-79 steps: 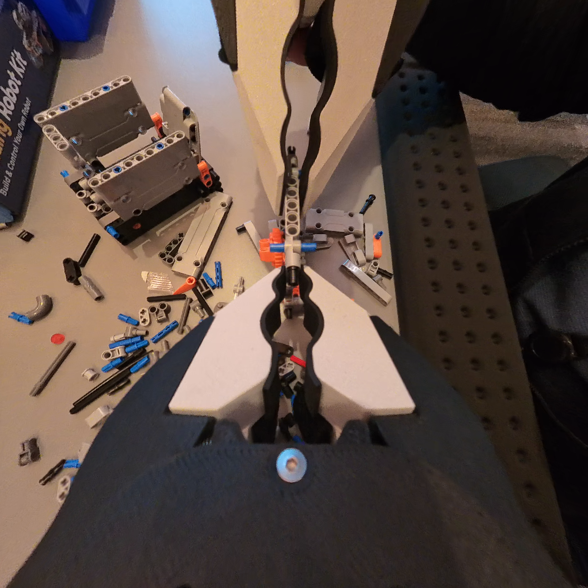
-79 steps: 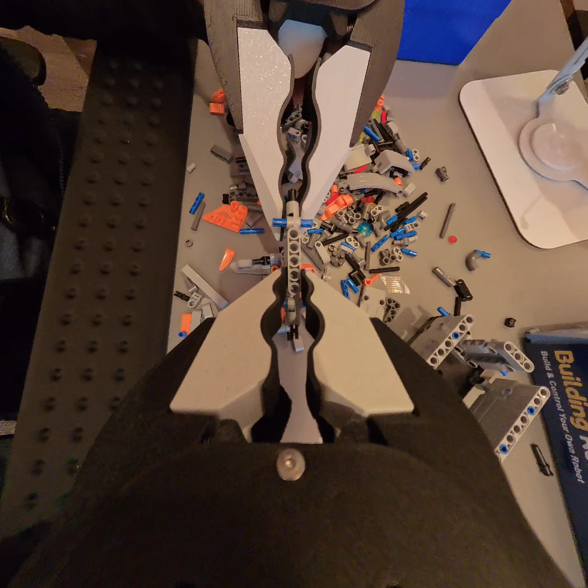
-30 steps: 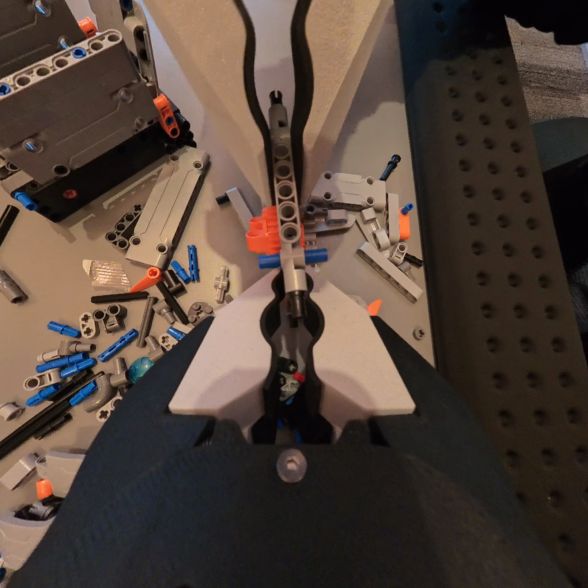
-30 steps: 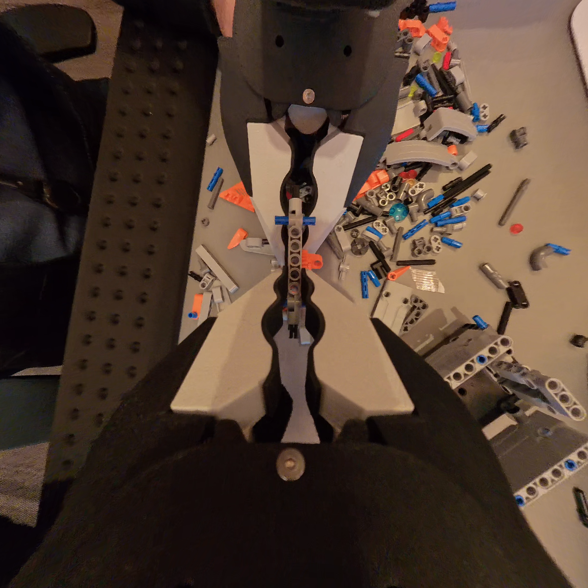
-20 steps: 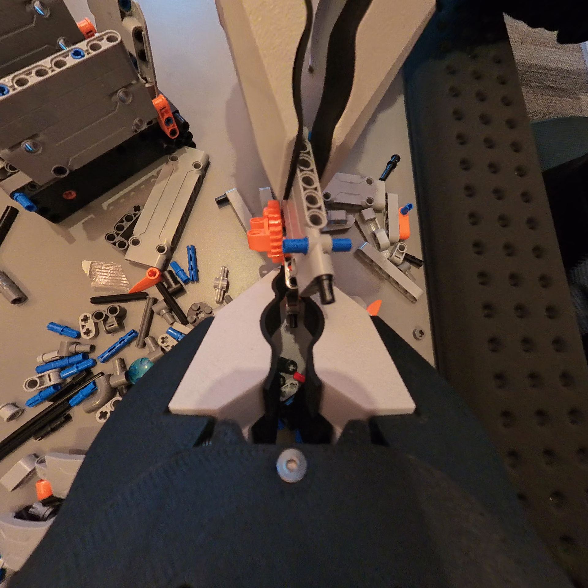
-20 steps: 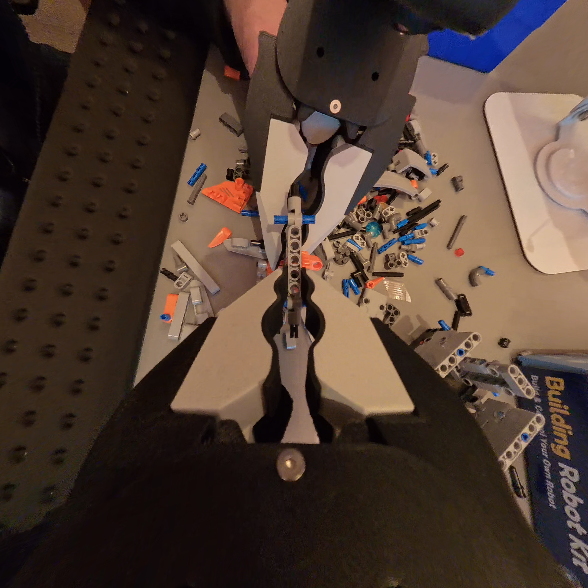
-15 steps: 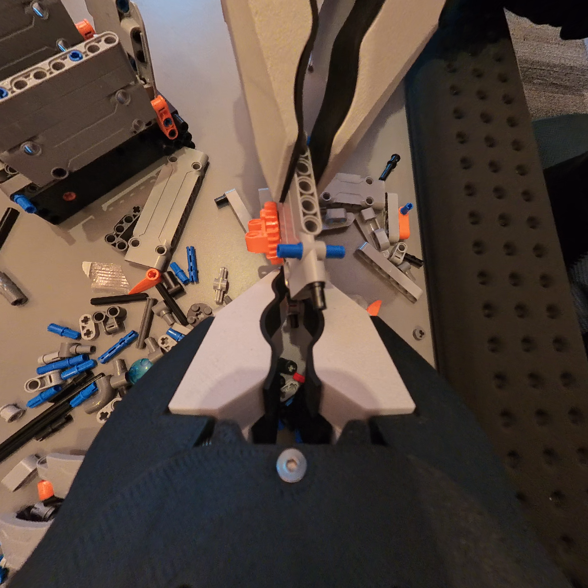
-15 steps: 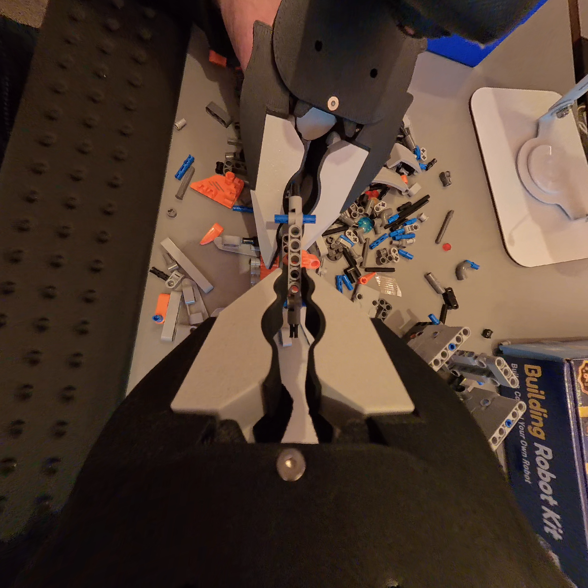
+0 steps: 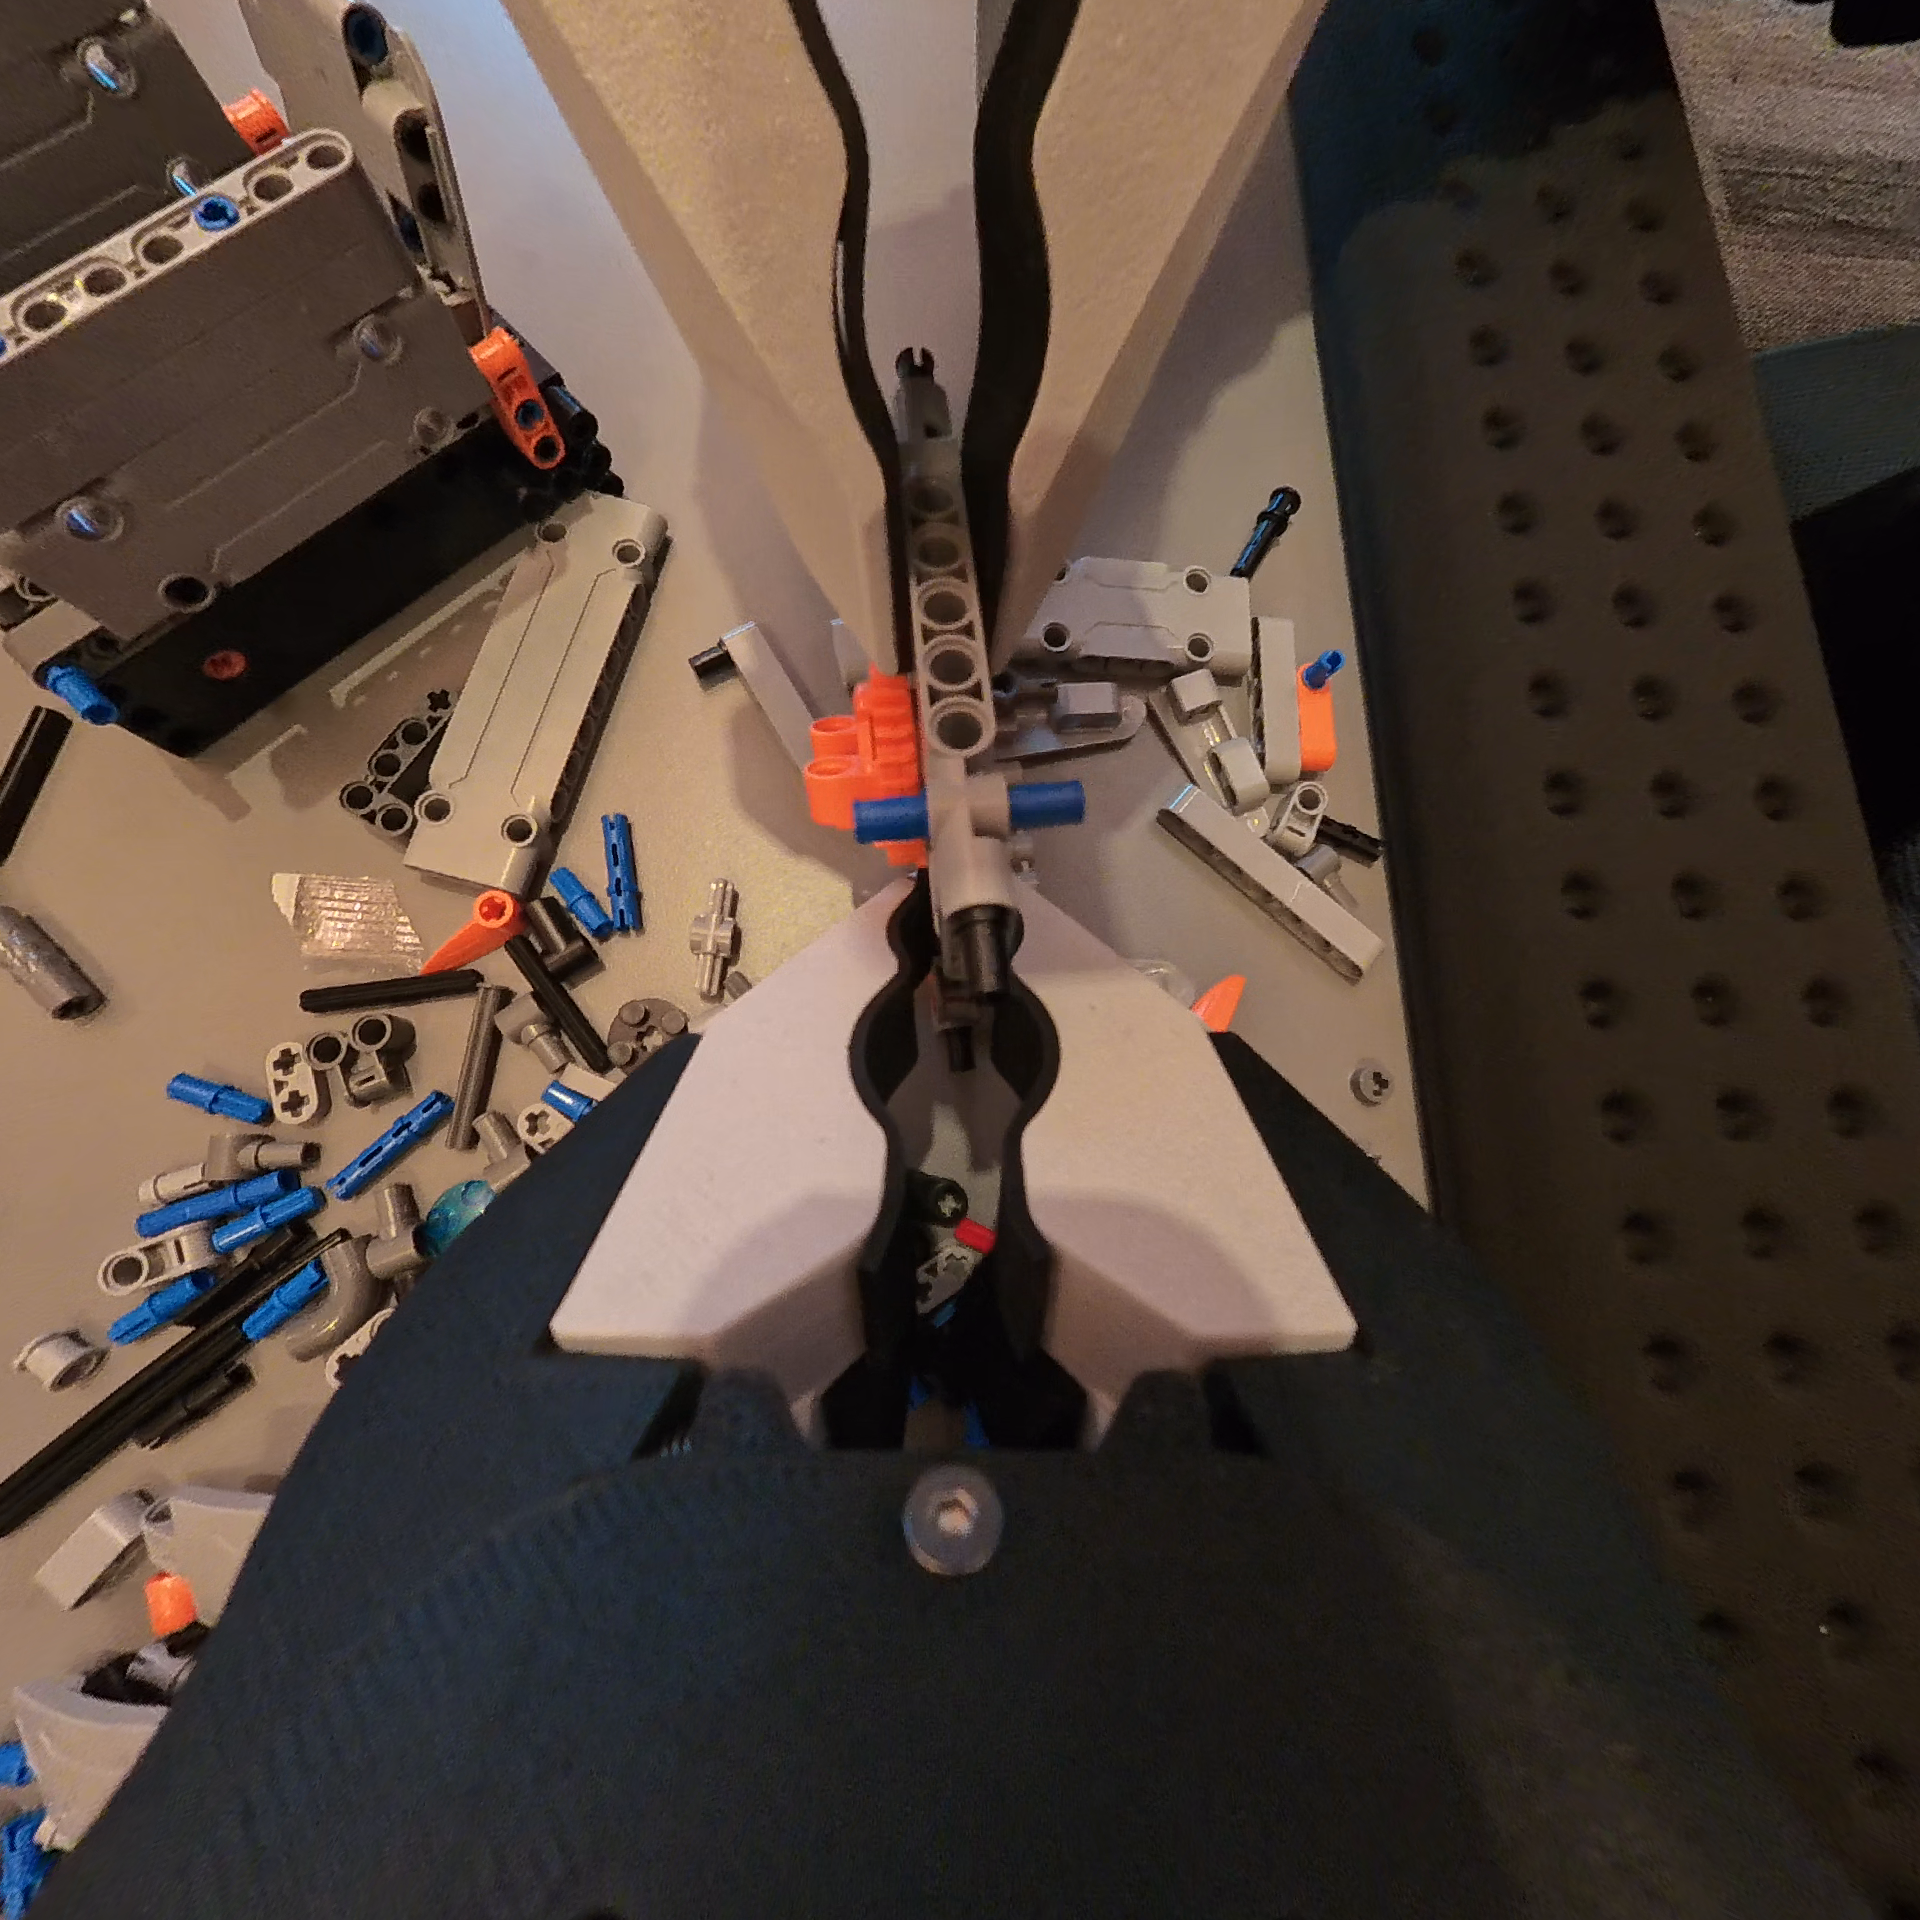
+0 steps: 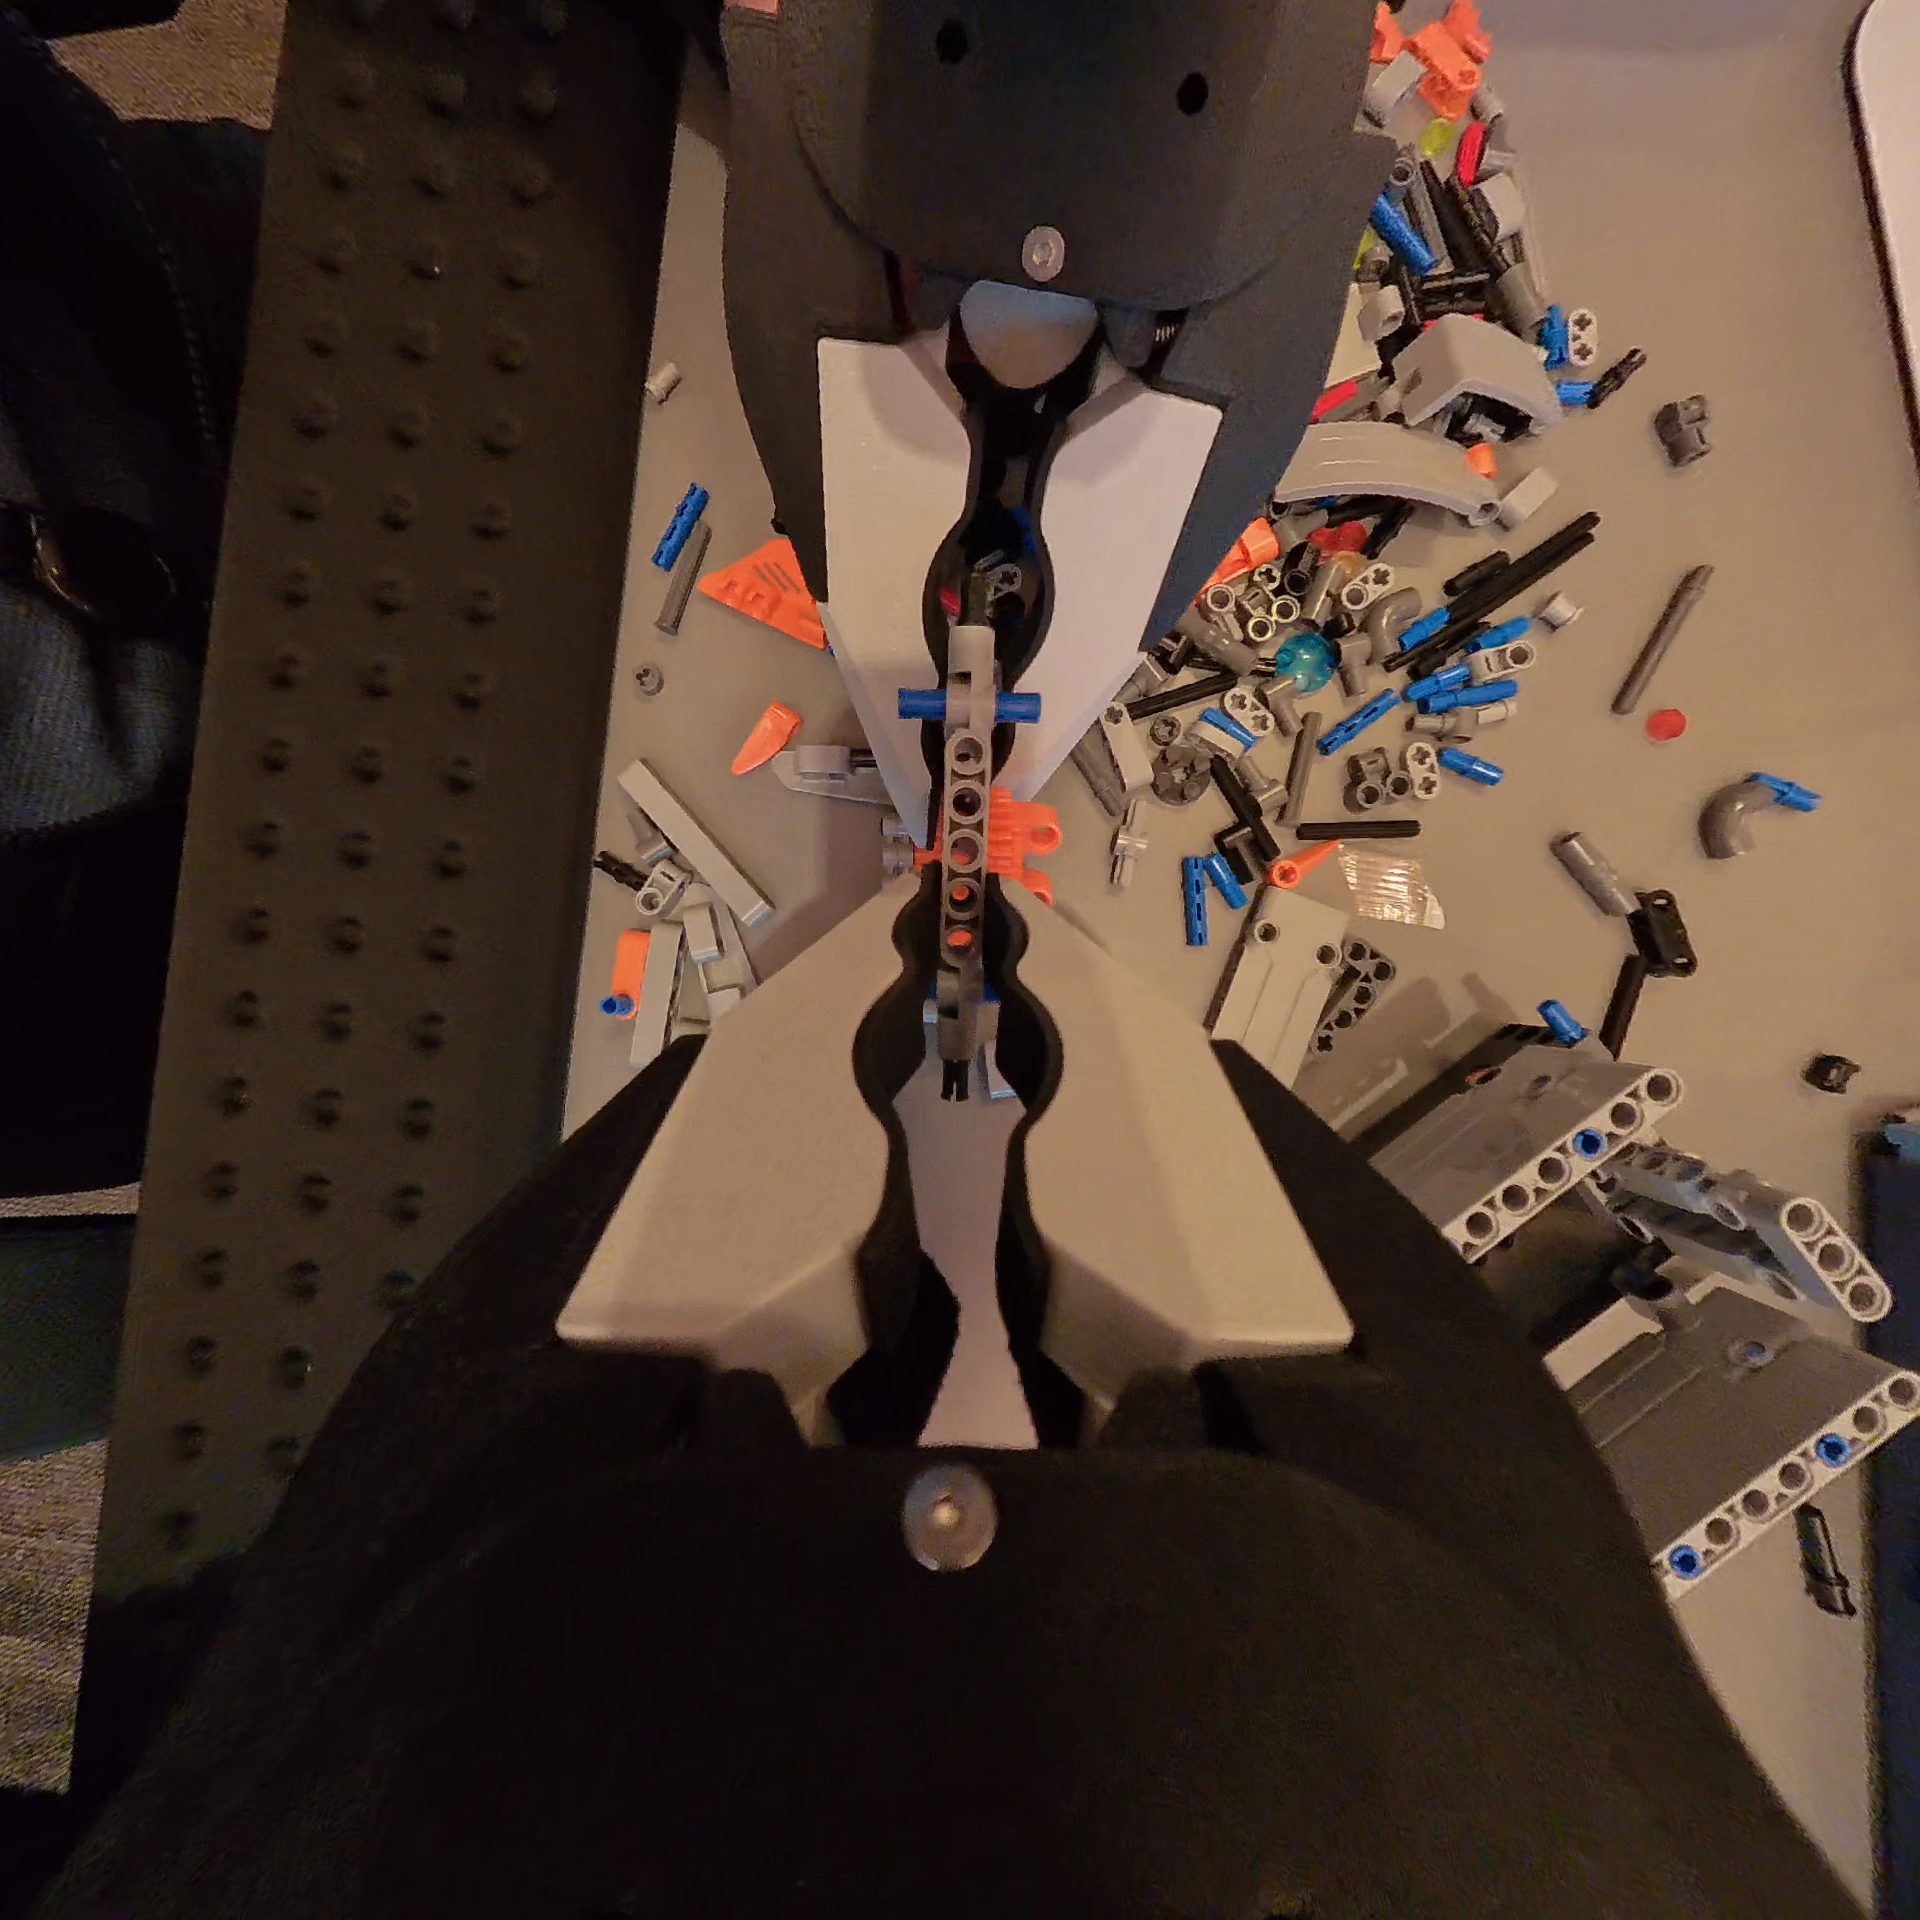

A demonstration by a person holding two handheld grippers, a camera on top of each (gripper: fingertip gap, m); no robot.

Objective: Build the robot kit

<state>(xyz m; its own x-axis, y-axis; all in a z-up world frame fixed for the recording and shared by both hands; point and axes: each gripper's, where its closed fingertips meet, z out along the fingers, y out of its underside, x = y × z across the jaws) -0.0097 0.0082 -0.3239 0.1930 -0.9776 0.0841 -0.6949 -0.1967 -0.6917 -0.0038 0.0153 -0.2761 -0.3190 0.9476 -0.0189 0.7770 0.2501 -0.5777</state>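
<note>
My right gripper (image 10: 961, 920) is shut on one end of a grey holed beam (image 10: 966, 810). The beam's far end carries a grey connector with a blue cross pin (image 10: 971, 707) and a black pin (image 9: 977, 945). My left gripper (image 9: 954, 902) faces it tip to tip and is shut on a small orange piece (image 9: 862, 748) just left of the beam. The connector end lies over the left fingertips, with the black pin above the finger cavity. The right gripper (image 9: 943, 655) also shows in the left wrist view, and the left gripper (image 10: 968, 826) in the right wrist view. Both hover over the grey table (image 9: 727, 416).
A partly built grey and black model (image 9: 208, 416) stands on the table and also shows in the right wrist view (image 10: 1662, 1247). Loose blue, black, grey and orange pieces (image 10: 1351, 675) lie scattered. A black studded strip (image 9: 1610, 831) runs along the table edge. A flat grey panel (image 9: 540, 707) lies nearby. Spacing between my two grippers at the tips: around 5 centimetres.
Half a second ago the beam was tilted right, its connector end off to the side of my left fingertips. It is now back in line with them. Both grippers stay shut.
</note>
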